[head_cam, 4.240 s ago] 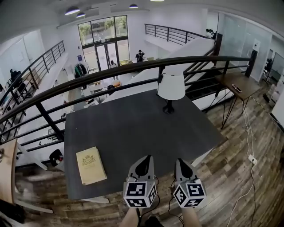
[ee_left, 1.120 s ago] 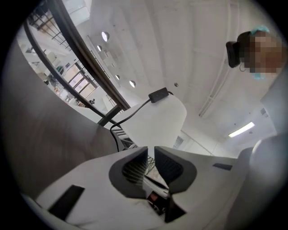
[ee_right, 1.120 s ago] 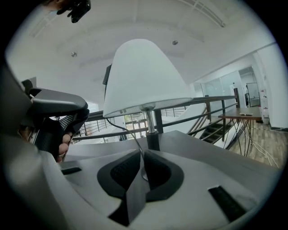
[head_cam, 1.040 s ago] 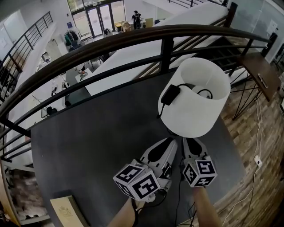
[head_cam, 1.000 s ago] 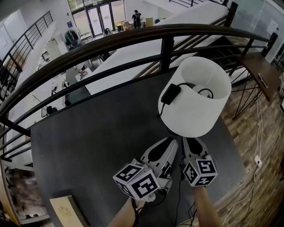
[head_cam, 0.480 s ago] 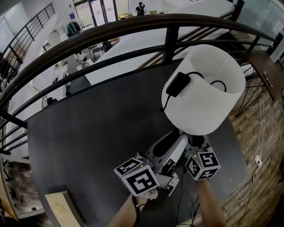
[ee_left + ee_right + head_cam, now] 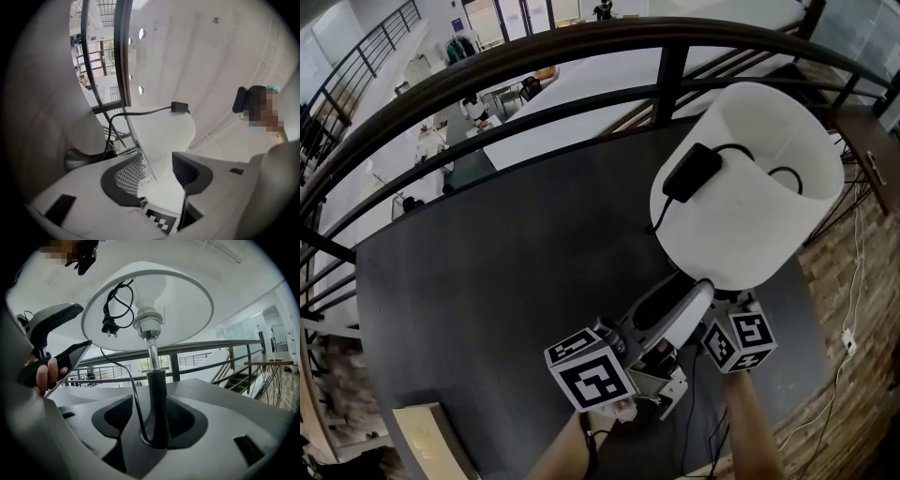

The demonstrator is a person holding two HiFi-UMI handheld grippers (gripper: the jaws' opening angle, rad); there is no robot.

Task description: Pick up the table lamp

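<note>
The table lamp has a white shade (image 7: 745, 183), a black stem (image 7: 155, 399) and its cord and plug (image 7: 692, 172) draped over the shade's rim. It stands on the dark table (image 7: 487, 281) near the right edge. In the right gripper view, my right gripper (image 7: 152, 420) has the stem between its jaws, which are opening, with a gap showing beside the stem. In the head view the shade hides its tips, and only its marker cube (image 7: 741, 339) shows. My left gripper (image 7: 675, 305) sits just left of the lamp, rolled on its side, its jaws opening with nothing between them (image 7: 157, 168).
A dark railing (image 7: 581, 56) runs along the table's far side with a drop beyond it. A tan book (image 7: 431, 441) lies at the near left corner. Wooden floor with a white cable (image 7: 853, 319) lies right of the table.
Both grippers' jaws have spread apart. The left gripper has rolled and its marker cube has turned. The shade now sits larger and further right in the head view.
</note>
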